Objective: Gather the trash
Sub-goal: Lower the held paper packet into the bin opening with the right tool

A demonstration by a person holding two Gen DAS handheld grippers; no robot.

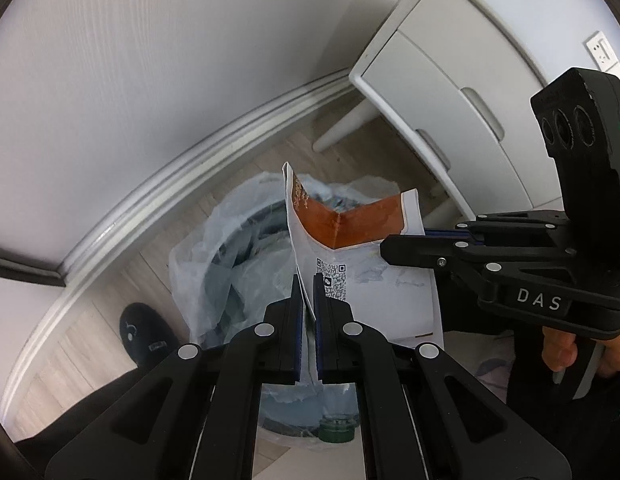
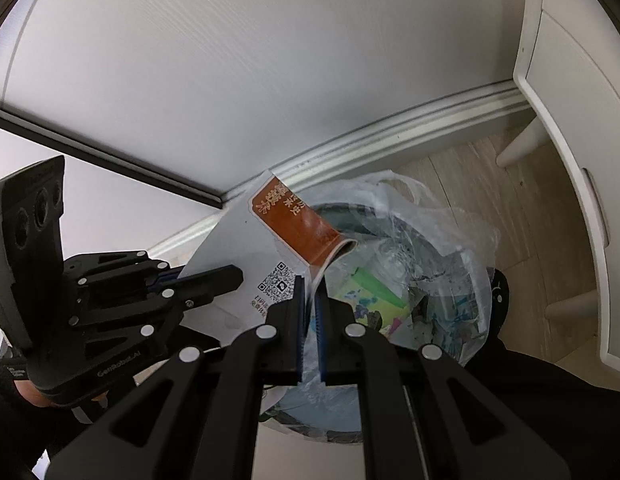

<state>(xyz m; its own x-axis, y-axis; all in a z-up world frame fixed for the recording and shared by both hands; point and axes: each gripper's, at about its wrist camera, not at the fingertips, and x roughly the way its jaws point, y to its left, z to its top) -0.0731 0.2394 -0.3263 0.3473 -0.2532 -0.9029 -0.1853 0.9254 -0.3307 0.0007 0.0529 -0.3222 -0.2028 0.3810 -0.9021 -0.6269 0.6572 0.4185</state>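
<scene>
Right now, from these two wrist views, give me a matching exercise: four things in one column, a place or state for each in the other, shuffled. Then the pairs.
Things
1. leaflet
2. trash bin
3. green bottle
4. bedside cabinet

Places or states
A. lined with a clear plastic bag, on the wooden floor
B. stands on pale legs against the wall
C. pinched by both the left gripper and the right gripper, above the bin
D. lies inside the bin, only its top showing

Pairs: 1-C, 2-A, 3-D, 4-B
</scene>
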